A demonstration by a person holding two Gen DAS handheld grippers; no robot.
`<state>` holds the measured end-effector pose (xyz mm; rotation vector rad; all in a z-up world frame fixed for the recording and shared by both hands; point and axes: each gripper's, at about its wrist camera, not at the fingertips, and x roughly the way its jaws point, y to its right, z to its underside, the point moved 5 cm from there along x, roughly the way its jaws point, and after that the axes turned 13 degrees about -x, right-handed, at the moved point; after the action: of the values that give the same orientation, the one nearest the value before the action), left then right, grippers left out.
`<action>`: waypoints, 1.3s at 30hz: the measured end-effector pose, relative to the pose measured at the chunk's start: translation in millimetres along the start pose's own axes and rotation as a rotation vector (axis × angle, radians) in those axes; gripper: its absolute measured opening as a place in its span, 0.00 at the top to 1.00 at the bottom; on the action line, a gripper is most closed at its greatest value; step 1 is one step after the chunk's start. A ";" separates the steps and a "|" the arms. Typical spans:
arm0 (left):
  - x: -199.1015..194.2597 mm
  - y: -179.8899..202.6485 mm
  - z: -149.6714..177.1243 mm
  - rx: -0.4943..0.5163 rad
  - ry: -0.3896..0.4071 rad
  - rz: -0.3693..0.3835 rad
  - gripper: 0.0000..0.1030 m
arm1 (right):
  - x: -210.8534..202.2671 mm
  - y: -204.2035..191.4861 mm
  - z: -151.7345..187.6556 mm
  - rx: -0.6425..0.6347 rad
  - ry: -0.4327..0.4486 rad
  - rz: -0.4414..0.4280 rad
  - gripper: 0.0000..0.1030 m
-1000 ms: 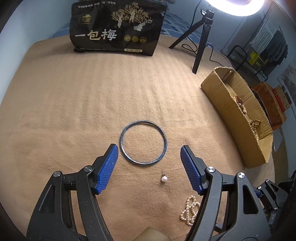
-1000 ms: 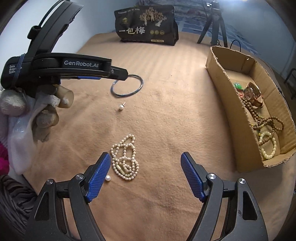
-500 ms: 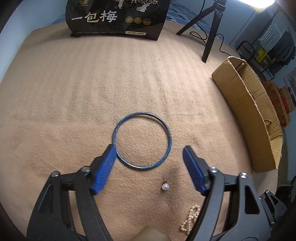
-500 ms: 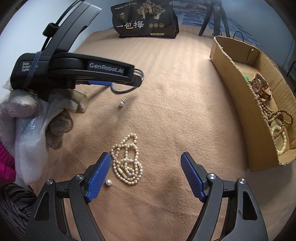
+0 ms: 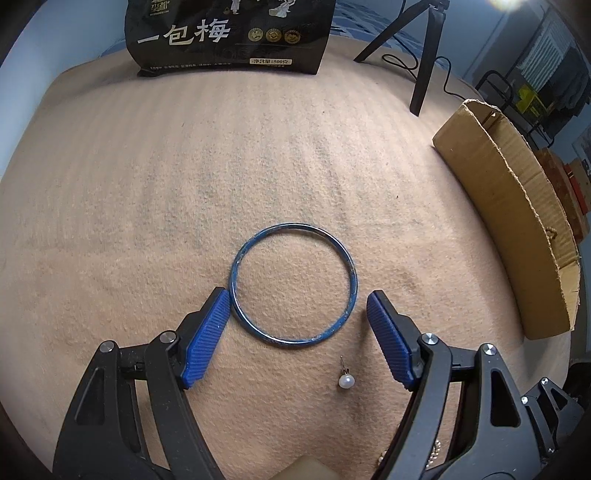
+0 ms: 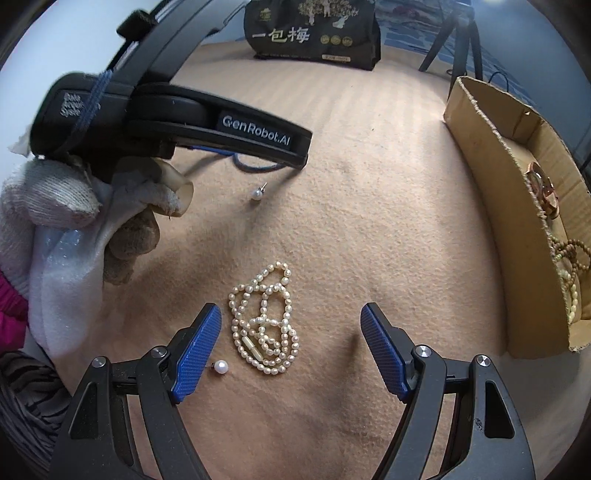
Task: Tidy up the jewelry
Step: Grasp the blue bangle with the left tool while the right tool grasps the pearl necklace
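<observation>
A blue bangle (image 5: 293,284) lies flat on the tan blanket. My left gripper (image 5: 295,301) is open, its jaws astride the bangle's near half, the left pad at the rim. A pearl stud earring (image 5: 346,380) lies just below the bangle, also seen in the right wrist view (image 6: 256,193). A pearl necklace (image 6: 264,319) lies coiled between my right gripper's open jaws (image 6: 291,319). A second pearl stud (image 6: 221,367) lies by its left pad. The cardboard box (image 6: 517,192) at right holds a watch (image 6: 543,192) and bead strings.
A black snack bag (image 5: 229,35) stands at the blanket's far edge. A tripod (image 5: 421,44) stands at the far right. The box's outer wall (image 5: 509,221) is right of the bangle. A gloved hand (image 6: 74,206) holds the left gripper.
My left gripper has moved forward and down until its jaws straddle the bangle. My right gripper has come nearer to the pearl necklace. Both stay open.
</observation>
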<state>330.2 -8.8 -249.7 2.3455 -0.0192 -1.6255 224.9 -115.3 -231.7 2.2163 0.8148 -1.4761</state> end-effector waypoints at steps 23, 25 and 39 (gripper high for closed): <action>-7.1 -9.9 -7.1 -0.025 0.015 0.019 0.31 | 8.4 7.8 -4.6 -0.022 -0.025 -0.019 0.92; -10.9 -12.9 -9.6 -0.040 0.021 0.023 0.31 | 0.0 10.3 -6.0 -0.014 -0.003 -0.022 0.92; -41.5 -20.0 -28.8 -0.084 0.099 0.050 0.31 | -68.4 25.1 -27.2 0.047 0.172 -0.015 0.92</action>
<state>338.5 24.0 -207.2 2.3395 0.0103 -1.4561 240.5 -137.1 -158.7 2.4026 0.8596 -1.3386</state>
